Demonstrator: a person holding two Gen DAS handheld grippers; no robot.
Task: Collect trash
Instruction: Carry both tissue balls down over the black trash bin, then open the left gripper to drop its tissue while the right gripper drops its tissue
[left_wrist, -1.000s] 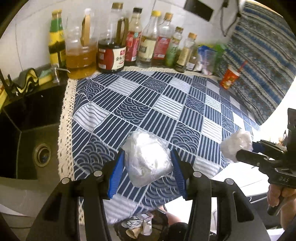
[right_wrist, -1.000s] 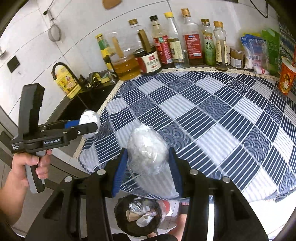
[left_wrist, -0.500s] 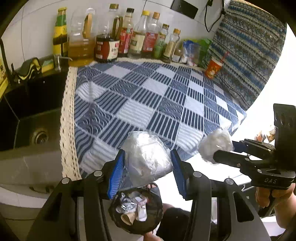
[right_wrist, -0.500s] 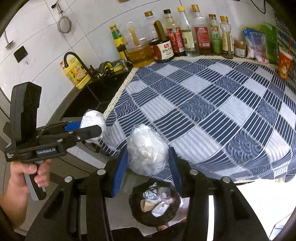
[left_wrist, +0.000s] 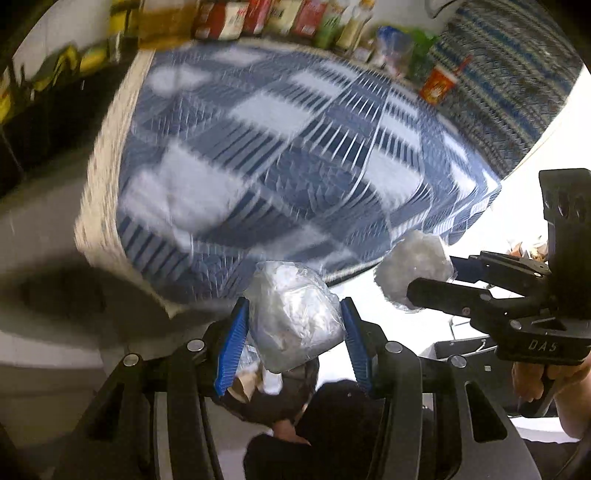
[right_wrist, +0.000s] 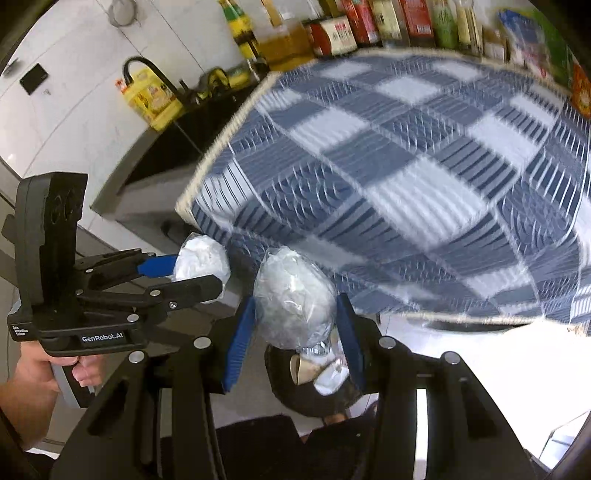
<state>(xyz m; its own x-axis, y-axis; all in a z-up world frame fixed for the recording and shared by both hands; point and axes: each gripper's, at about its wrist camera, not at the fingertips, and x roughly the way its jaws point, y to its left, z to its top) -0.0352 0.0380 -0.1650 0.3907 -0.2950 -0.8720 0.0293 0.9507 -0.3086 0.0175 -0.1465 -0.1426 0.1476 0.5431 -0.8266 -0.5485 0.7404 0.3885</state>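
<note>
Beyond the edge of the counter (left_wrist: 258, 155) with its blue checked cloth, we held two wads of crumpled white trash over a dark bin (right_wrist: 314, 384). The left hand-held gripper (left_wrist: 293, 336) clamped one plastic-wrapped wad (left_wrist: 295, 317); the right hand-held gripper (right_wrist: 291, 332) clamped the other wad (right_wrist: 293, 302). Both looked light, soft and slippery, best pinched across the middle.

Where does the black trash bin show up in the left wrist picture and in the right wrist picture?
Left wrist: black trash bin bottom centre, under the left gripper's plastic wad.
Right wrist: bin bottom centre, below the right gripper.
Shared landmark: blue checked tablecloth.
</note>
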